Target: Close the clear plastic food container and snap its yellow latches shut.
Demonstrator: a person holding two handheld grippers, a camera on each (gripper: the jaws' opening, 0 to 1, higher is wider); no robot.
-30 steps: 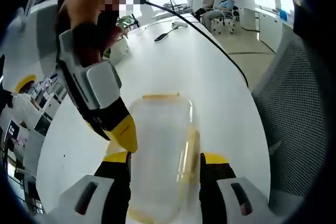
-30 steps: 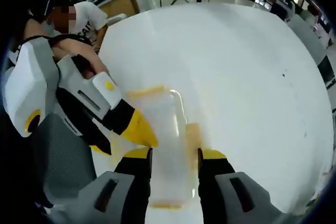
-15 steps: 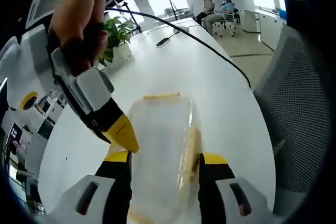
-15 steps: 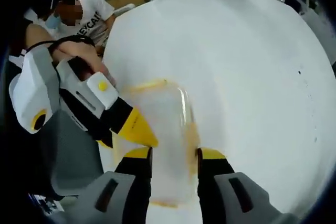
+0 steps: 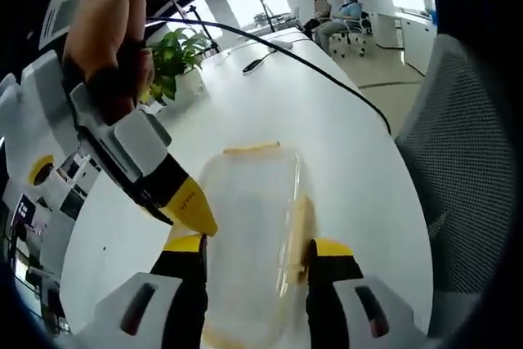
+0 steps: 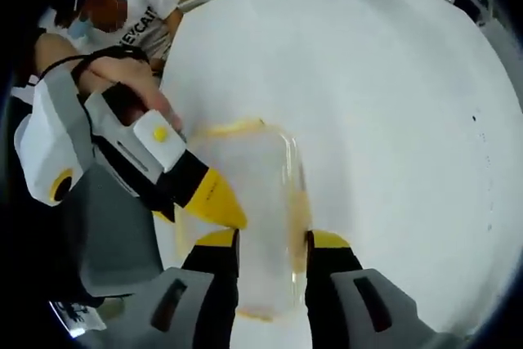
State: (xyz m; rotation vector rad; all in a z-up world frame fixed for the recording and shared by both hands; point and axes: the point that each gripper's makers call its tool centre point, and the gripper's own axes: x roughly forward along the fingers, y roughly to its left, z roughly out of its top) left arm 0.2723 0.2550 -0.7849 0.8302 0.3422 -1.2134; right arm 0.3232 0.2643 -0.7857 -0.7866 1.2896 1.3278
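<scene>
While the container (image 5: 249, 234) sits on the white counter (image 5: 343, 136), it is bracketed from both ends by the two grippers. In the left gripper view, a hand (image 5: 110, 34) is seen at the far left around the handle of the right gripper (image 5: 184, 206), whose yellow-tipped fingers (image 5: 189, 206) reach down to the container's left edge. A potted plant (image 5: 172, 55) stands behind it on the counter, and a black cable (image 5: 319, 67) is trailed across the surface toward the right. The left gripper (image 5: 255, 263) rises from the bottom of this view, its fingers (image 5: 327, 255) set one on each side of the clear box and closed in on its walls. One yellow latch (image 5: 252, 149) is seen at the far end and another (image 5: 298, 230) along the right side. A mesh chair (image 5: 458, 169) stands at the right, with seated people (image 5: 339, 14) far behind.

In the right gripper view, a person in a white shirt (image 6: 135, 18) is seen at upper left, holding the left gripper (image 6: 204, 202) that comes in from the left, its yellow tip touching the container (image 6: 245, 218). The right gripper (image 6: 265, 259) rises from the bottom with its fingers (image 6: 214, 255) narrowed onto the container's sides. A yellow latch (image 6: 233, 128) lies at the far end and another (image 6: 301, 206) on the right side. Whether the latches are snapped down cannot be told.
</scene>
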